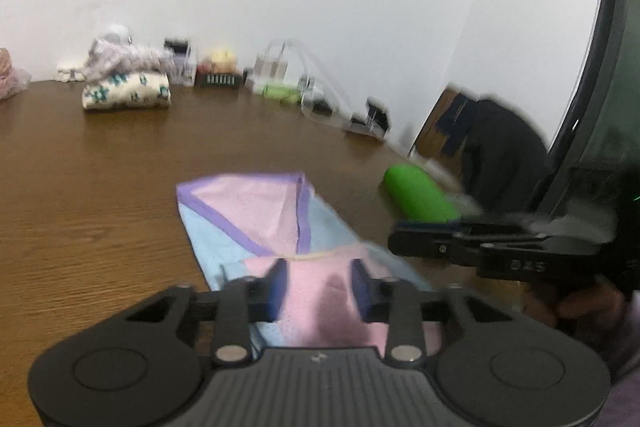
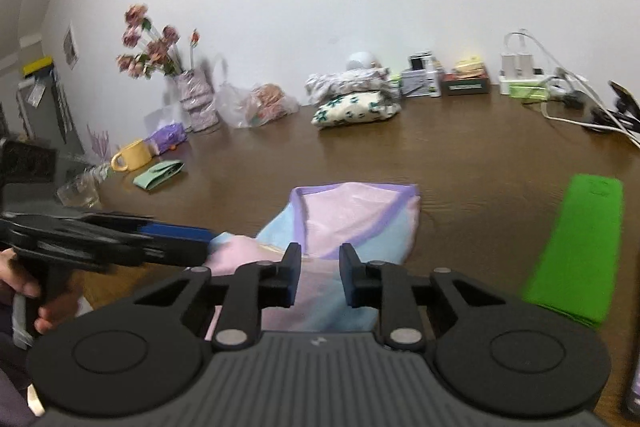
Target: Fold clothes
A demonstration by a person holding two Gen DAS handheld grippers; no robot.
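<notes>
One vase (image 2: 195,98) on table (image 2: 460,155) holds flowers (image 2: 150,47).

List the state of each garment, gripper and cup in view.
Pastel garment: partly folded, lying on the table.
Green cloth: folded, flat.
Stacked clothes: folded, piled.
Left gripper: jaws apart, over garment.
Right gripper: jaws apart.
Yellow cup: upright.
</notes>
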